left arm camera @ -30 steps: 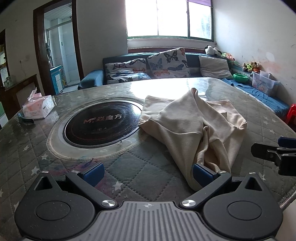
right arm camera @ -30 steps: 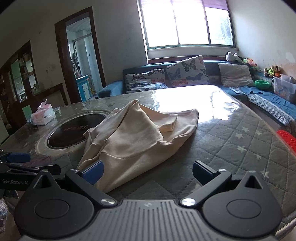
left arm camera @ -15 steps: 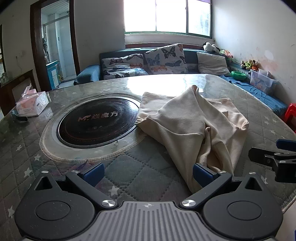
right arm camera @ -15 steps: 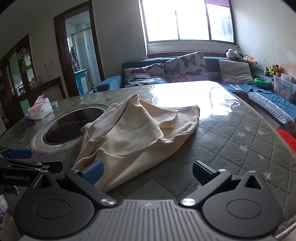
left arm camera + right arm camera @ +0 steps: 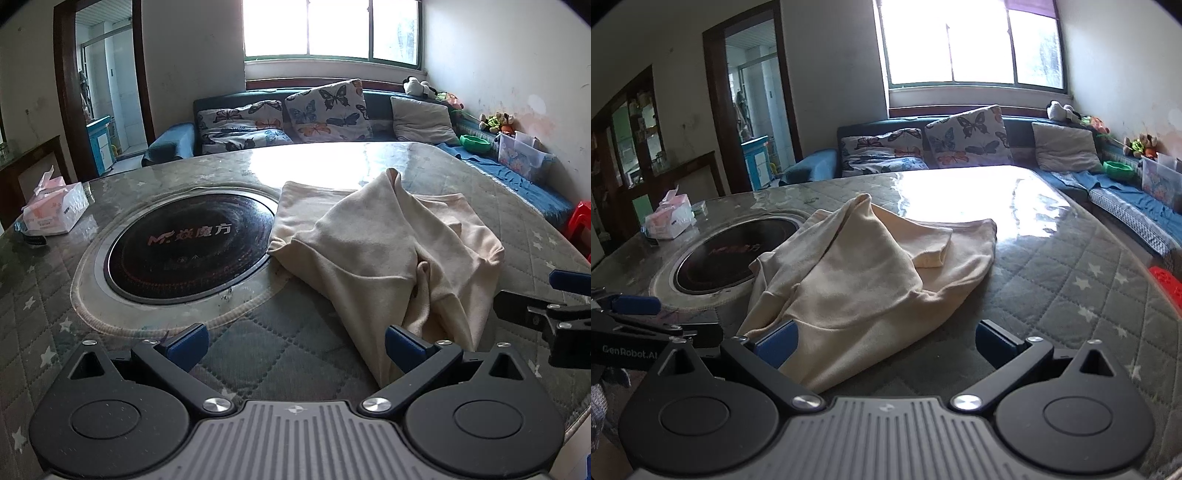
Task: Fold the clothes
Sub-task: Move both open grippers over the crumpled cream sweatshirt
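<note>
Nearest to me, the left gripper (image 5: 293,345) had its fingers spread wide with nothing between them; its right pad lay against the near hem of the garment (image 5: 388,254), though I could not tell whether it touched. The right gripper (image 5: 884,343) was likewise spread and empty, its left pad at the same near edge.

The garment, cream and soft, lay crumpled on the tabletop (image 5: 280,354), one part peaked into a ridge, a cuff (image 5: 932,254) folded across the body. I judged it light, limp and prone to sag, so it would drape from any single hold; the cover beneath looked glossy enough for the cloth to slide. I judged the near hem, or a seam corner at each side, to be the best hold, one gripper to each. Bunched as it was, the cloth was not in a folded state.

Just left of the garment, touching its edge, sat the round cooktop (image 5: 184,247). Farther left stood a tissue box (image 5: 55,212) with a tissue pulled up. Beyond, by the sofa (image 5: 373,110), a clear bin (image 5: 521,157) held things I could not make out, beside a green bowl (image 5: 474,142).
</note>
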Demonstrator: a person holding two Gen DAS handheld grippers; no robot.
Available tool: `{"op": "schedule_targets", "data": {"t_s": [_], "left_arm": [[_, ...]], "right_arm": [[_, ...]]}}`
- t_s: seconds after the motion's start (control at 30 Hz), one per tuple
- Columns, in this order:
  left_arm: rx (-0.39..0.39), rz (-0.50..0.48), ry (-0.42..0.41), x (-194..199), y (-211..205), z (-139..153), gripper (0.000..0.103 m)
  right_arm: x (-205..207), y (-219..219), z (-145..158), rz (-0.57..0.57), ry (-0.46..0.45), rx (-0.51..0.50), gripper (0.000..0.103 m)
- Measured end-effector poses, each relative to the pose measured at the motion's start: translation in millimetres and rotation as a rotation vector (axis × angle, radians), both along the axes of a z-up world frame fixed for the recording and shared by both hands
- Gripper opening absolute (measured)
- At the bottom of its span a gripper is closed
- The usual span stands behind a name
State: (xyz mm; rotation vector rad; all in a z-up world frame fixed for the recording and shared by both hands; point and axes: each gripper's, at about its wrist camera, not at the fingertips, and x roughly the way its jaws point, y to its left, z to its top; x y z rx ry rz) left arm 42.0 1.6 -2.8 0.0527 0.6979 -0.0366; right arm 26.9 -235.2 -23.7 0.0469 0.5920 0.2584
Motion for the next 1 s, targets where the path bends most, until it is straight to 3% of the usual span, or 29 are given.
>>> {"op": "schedule_targets", "data": {"t_s": [1.0], "left_arm": [[0.001, -0.017, 0.035, 36, 3, 3, 0.103]], "right_arm": [[30, 4, -1, 0.038, 0.063, -0.018, 0.103]]}}
